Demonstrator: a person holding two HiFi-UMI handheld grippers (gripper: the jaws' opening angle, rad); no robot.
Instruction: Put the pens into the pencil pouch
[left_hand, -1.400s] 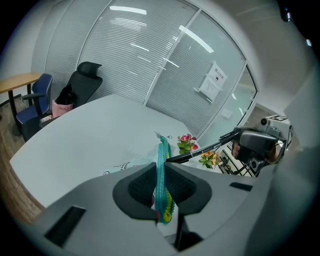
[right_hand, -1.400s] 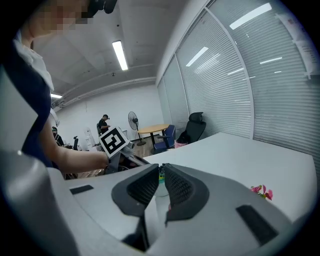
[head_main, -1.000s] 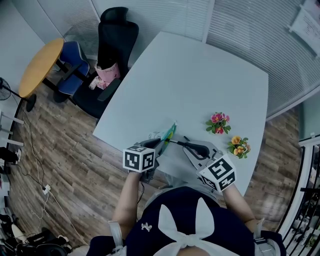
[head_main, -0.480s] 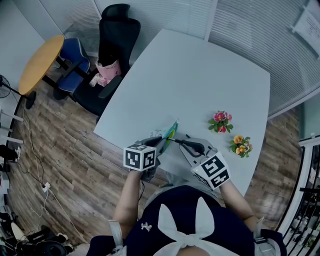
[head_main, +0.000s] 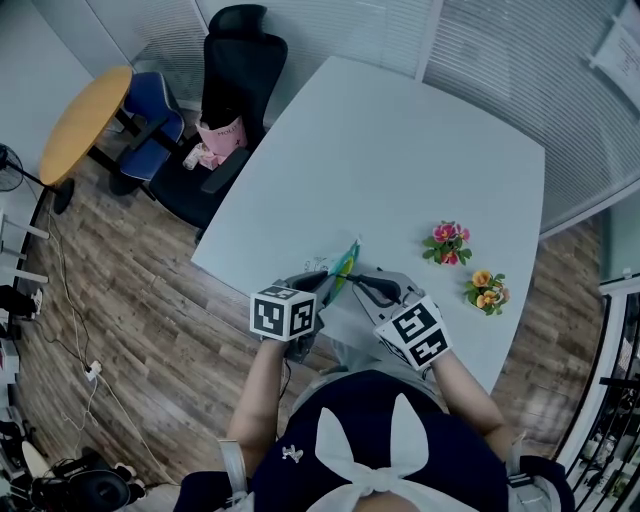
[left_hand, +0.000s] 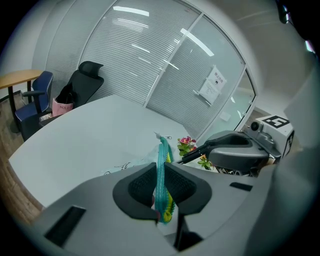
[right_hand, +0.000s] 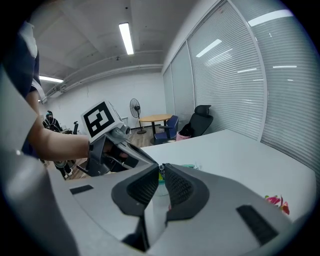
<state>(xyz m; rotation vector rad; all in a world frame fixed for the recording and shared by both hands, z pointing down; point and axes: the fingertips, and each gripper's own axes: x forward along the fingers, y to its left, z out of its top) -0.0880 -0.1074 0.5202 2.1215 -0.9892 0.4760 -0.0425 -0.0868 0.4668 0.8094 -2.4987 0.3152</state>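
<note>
A clear pencil pouch (head_main: 345, 267) with a teal zipper edge (left_hand: 161, 150) stands on edge near the white table's front edge. My left gripper (head_main: 322, 285) is shut on that teal edge (left_hand: 160, 169). My right gripper (head_main: 368, 284) comes in from the right, shut on a thin black pen (head_main: 356, 279). The pen (left_hand: 192, 154) points at the pouch's side, its tip right at the zipper edge. In the right gripper view the jaws (right_hand: 161, 170) stand narrow on the pen's end, with the left gripper (right_hand: 117, 152) just beyond.
Two small flower pots (head_main: 447, 243) (head_main: 485, 291) stand on the white table (head_main: 400, 150) to the right of the grippers. A black office chair (head_main: 225, 90) holding a pink bag (head_main: 215, 140) is at the table's left side, beside a round wooden table (head_main: 85, 125).
My right gripper has moved left and down toward the pouch with the pen, and less of the pen shows outside. The left gripper and pouch have stayed put.
</note>
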